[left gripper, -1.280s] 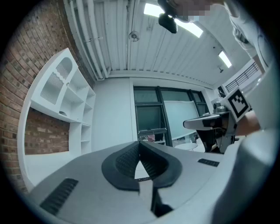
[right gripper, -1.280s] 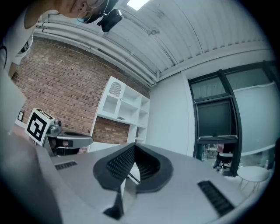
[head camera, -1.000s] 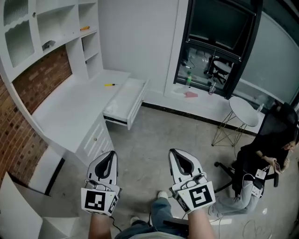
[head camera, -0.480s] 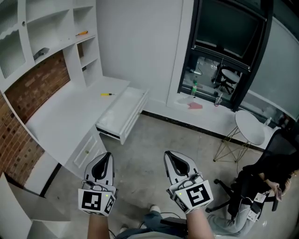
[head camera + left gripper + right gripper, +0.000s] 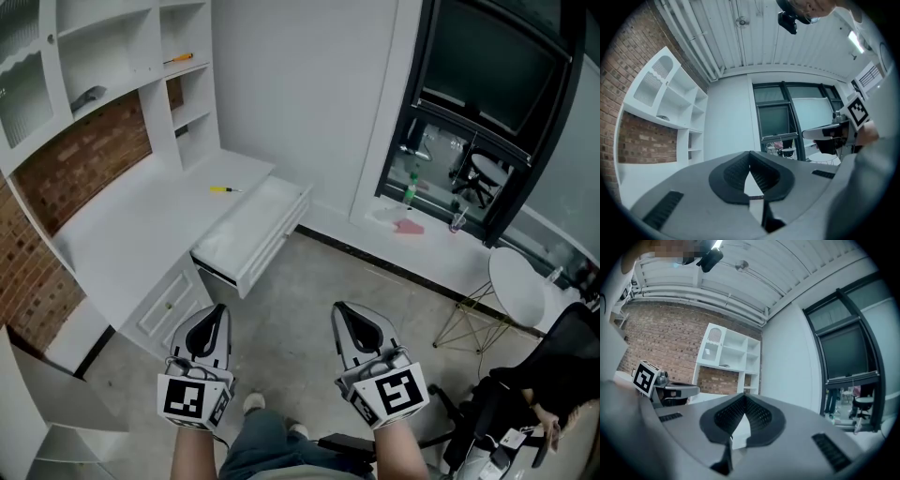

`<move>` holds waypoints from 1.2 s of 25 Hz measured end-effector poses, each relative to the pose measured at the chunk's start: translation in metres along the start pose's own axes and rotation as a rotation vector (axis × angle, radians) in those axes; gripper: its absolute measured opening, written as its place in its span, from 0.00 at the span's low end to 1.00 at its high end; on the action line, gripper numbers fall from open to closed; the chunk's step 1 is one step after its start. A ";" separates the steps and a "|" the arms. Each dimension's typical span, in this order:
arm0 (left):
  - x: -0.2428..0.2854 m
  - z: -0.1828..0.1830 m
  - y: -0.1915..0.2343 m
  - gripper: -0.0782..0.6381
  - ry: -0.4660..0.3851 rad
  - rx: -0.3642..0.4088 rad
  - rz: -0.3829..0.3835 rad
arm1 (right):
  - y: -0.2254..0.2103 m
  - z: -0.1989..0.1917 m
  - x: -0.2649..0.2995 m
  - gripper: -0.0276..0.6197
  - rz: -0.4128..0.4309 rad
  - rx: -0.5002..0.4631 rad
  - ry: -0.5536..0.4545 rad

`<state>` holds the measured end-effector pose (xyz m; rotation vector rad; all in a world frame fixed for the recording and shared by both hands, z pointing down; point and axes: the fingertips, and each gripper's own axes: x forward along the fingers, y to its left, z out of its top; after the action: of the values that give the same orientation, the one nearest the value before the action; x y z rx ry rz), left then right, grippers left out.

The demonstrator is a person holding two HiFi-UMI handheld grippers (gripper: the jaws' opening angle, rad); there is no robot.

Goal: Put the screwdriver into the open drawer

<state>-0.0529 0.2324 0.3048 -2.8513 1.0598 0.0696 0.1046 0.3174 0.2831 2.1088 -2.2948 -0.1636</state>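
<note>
At the far left stands a red-brown brick wall (image 5: 37,281), with a white shelving unit (image 5: 112,56) of open compartments mounted over it. An orange-handled tool (image 5: 178,58) lies on one of the upper shelves. Below runs a long white desk (image 5: 131,234). The small yellow-handled screwdriver (image 5: 222,189) lies flat on the desk top, just beside the far end of the open white drawer (image 5: 248,234) and outside it. The drawer stands pulled out from the desk over the grey concrete floor (image 5: 300,291).

Both grippers are held low over the floor, well apart from the screwdriver and the drawer. The left gripper (image 5: 217,311), grey with black pads and a marker cube at its rear, has its jaws clenched tip to tip with nothing between them (image 5: 750,154). The right gripper (image 5: 343,311), of the same make, also has its jaws pressed together and empty (image 5: 745,398).

Further right are a dark-framed window (image 5: 487,122), a round white side table (image 5: 517,286) on wire legs, and a black office chair (image 5: 572,366).
</note>
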 end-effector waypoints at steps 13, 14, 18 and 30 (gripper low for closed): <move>0.125 -0.030 0.100 0.13 -0.008 -0.062 0.057 | -0.059 -0.021 0.141 0.06 0.071 0.039 0.003; 0.137 -0.032 0.114 0.13 -0.009 -0.068 0.063 | -0.062 -0.023 0.159 0.06 0.077 0.038 0.009; 0.187 -0.044 0.170 0.13 -0.001 -0.090 0.080 | -0.070 -0.032 0.238 0.06 0.099 0.049 0.039; 0.280 -0.071 0.286 0.13 0.039 -0.090 0.082 | -0.058 -0.051 0.407 0.06 0.192 0.068 0.070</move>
<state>-0.0274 -0.1728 0.3319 -2.8988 1.2121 0.0692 0.1313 -0.0951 0.3060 1.8741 -2.4759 -0.0085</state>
